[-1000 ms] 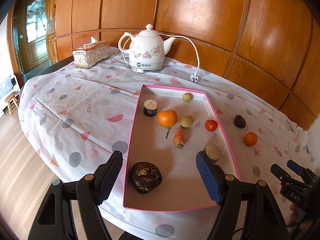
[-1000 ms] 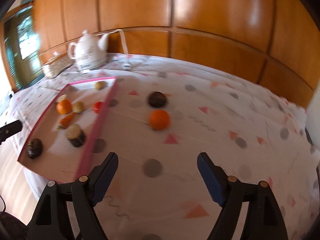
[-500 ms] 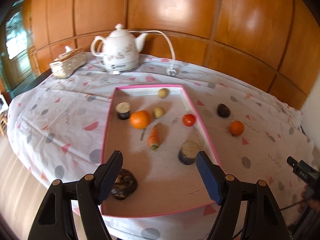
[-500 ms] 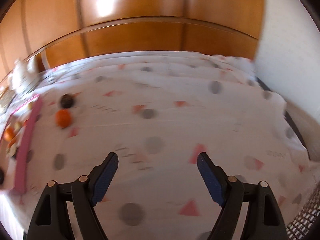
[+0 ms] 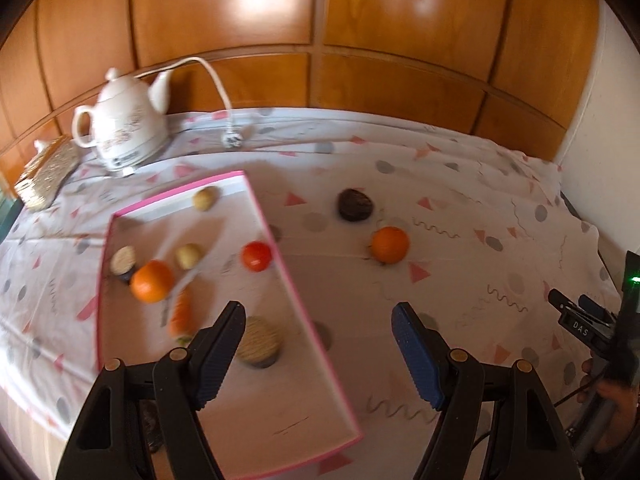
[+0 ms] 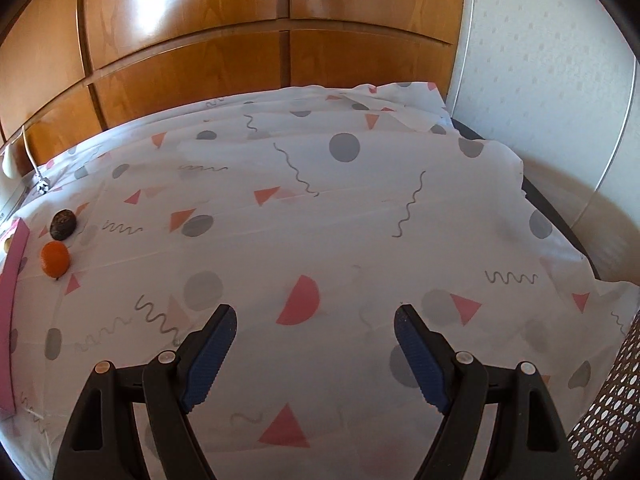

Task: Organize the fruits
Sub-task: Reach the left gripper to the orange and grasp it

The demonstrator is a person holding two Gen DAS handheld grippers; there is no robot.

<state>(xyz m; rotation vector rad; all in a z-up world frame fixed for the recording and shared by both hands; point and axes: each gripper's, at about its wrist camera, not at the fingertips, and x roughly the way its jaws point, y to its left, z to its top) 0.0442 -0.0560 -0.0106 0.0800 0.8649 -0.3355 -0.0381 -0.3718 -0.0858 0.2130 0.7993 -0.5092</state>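
Observation:
A pink-rimmed tray [image 5: 280, 254] lies on the patterned tablecloth and holds an orange [image 5: 152, 281], a tomato [image 5: 256, 255], a carrot [image 5: 181, 314], two small yellowish fruits and round brown items. Right of the tray on the cloth lie a loose orange [image 5: 390, 244] and a dark round fruit [image 5: 355, 204]; both also show at the far left of the right wrist view, the orange [image 6: 55, 258] and the dark fruit [image 6: 63, 224]. My left gripper [image 5: 318, 320] is open and empty above the tray's right rim. My right gripper [image 6: 316, 320] is open and empty over bare cloth.
A white teapot [image 5: 126, 128] with a cord and plug stands at the back left, beside a woven tissue box [image 5: 46, 174]. Wood panelling runs behind the table. The table's right edge drops off by a white wall [image 6: 560, 80]. A perforated chair back [image 6: 612, 412] is at the lower right.
Both grippers have swung to the right. The left view now centres on the tray's right rim and the loose fruits; the right view has left the tray behind. Both stay open.

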